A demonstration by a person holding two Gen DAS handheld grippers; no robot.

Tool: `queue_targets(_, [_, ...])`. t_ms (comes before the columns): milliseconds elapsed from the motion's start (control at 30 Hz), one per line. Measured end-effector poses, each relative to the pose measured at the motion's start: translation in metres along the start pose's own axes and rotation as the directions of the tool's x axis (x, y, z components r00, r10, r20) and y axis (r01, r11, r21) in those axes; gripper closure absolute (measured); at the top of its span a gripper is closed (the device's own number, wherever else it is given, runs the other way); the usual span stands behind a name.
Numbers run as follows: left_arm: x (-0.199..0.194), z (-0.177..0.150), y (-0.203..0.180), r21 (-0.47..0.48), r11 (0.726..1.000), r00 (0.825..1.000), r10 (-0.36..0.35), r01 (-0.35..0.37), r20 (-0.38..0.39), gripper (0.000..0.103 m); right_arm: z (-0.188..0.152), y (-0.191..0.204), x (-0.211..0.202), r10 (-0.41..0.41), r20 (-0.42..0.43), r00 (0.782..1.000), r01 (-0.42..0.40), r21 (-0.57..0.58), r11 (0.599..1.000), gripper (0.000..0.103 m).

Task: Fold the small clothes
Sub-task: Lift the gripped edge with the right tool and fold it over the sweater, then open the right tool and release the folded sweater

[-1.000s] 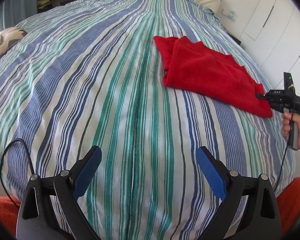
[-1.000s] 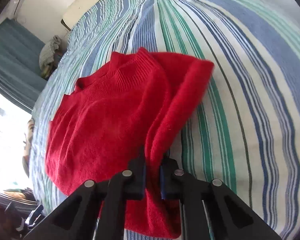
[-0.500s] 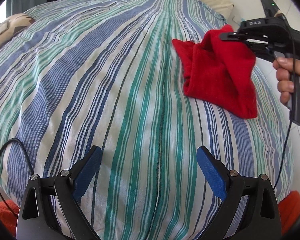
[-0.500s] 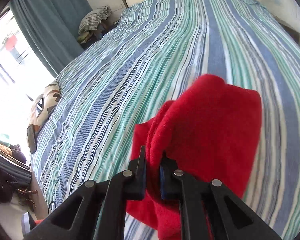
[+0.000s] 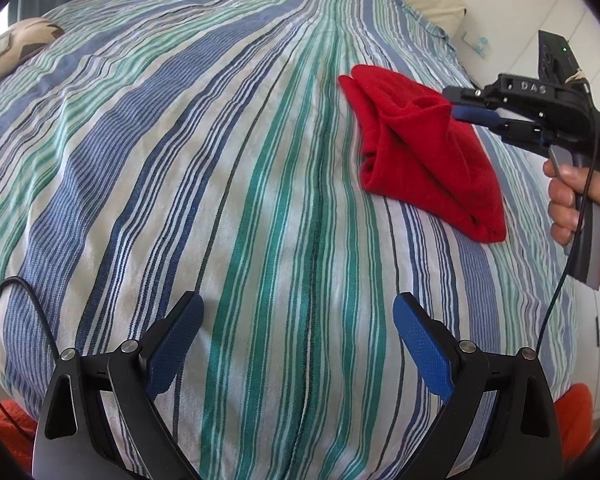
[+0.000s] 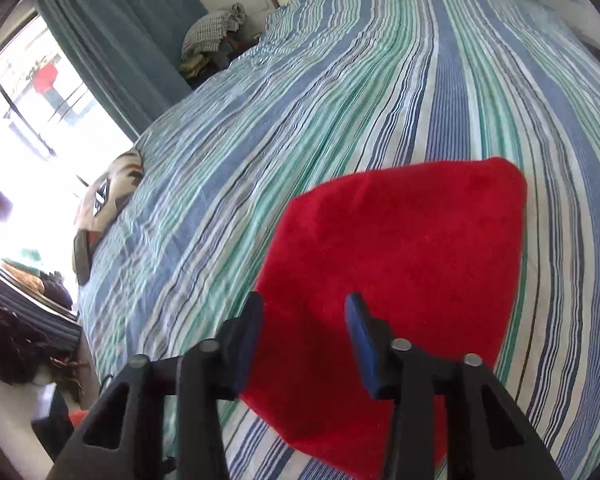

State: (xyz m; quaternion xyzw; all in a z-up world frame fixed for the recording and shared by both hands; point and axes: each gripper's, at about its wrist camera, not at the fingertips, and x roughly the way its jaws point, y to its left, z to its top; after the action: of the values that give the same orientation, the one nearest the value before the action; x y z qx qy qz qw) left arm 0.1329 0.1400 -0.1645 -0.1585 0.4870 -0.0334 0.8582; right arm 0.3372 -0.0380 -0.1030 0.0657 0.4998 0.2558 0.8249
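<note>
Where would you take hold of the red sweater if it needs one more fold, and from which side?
Probably the red sweater at its near corner, coming from the right gripper's side: there the layers end in a rounded folded edge on the striped bedspread, letting both pads pinch them together.

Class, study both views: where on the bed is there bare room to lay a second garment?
The striped bedspread lies bare between the left gripper, the patterned cushion and the red sweater. The crowded patch is around the sweater, under the open right gripper.

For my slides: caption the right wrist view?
Open right gripper above folded red sweater on striped bedspread.
</note>
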Motion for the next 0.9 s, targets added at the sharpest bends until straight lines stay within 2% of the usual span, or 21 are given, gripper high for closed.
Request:
queue_targets(33, [0.001, 0.000, 0.000, 0.003, 1.000, 1.000, 0.004, -0.004, 0.000, 0.007, -0.007, 0.004, 0.009, -0.003, -0.014, 1.000, 0.003, -0.035, 0.999, 0.083])
queue_targets(133, [0.003, -0.001, -0.001, 0.012, 1.000, 1.000, 0.025, -0.025, -0.003, 0.007, -0.041, 0.028, 0.047, 0.011, -0.102, 0.995, -0.028, -0.166, 0.986, 0.087])
queue_targets(167, [0.003, -0.002, -0.001, 0.014, 0.999, 1.000, 0.031, -0.030, -0.003, 0.007, -0.056, 0.041, 0.057, -0.011, -0.128, 0.992, -0.020, -0.240, 0.971, 0.087])
queue_targets(233, [0.005, -0.002, -0.001, 0.016, 0.999, 0.999, 0.036, -0.036, -0.004, 0.007, -0.078, 0.063, 0.061, -0.059, -0.105, 0.993, 0.015, -0.378, 0.926, 0.087])
queue_targets(267, [0.004, -0.002, -0.001, 0.017, 0.999, 0.999, 0.038, -0.038, -0.006, 0.007, -0.082, 0.065, 0.057, -0.074, -0.082, 0.994, 0.036, -0.402, 0.915, 0.087])
queue_targets(333, [0.006, -0.002, -0.003, 0.024, 0.999, 0.999, 0.045, -0.045, -0.008, 0.007, -0.078, 0.058, 0.040, -0.059, -0.069, 0.996, 0.029, -0.367, 0.930, 0.087])
queue_targets(433, [0.005, -0.002, -0.003, 0.028, 0.999, 0.999, 0.043, -0.043, -0.005, 0.007, -0.071, 0.037, -0.013, 0.005, 0.033, 0.999, 0.004, -0.273, 0.962, 0.086])
queue_targets(533, [0.004, -0.002, -0.001, 0.017, 0.999, 0.999, 0.034, -0.034, -0.004, 0.007, -0.073, 0.003, -0.056, -0.016, 0.104, 0.994, 0.033, -0.162, 0.986, 0.086])
queue_targets(633, [0.005, -0.001, -0.001, 0.014, 0.999, 0.999, 0.036, -0.036, -0.004, 0.007, -0.087, -0.028, -0.056, -0.070, 0.055, 0.996, 0.075, -0.090, 0.993, 0.086])
queue_targets(700, [0.005, -0.002, -0.002, 0.023, 0.999, 0.999, 0.047, -0.047, -0.003, 0.007, -0.106, -0.048, -0.031, -0.080, -0.071, 0.994, 0.078, -0.041, 0.996, 0.086])
queue_targets(733, [0.006, -0.003, -0.003, 0.029, 0.998, 0.999, 0.052, -0.052, -0.001, 0.007, -0.116, -0.053, -0.022, -0.084, -0.102, 0.991, 0.081, -0.031, 0.996, 0.086])
queue_targets(900, [0.008, -0.007, -0.006, 0.063, 0.994, 0.996, 0.088, -0.089, 0.006, 0.007, -0.142, -0.038, -0.052, -0.084, -0.030, 0.996, 0.083, -0.028, 0.996, 0.086])
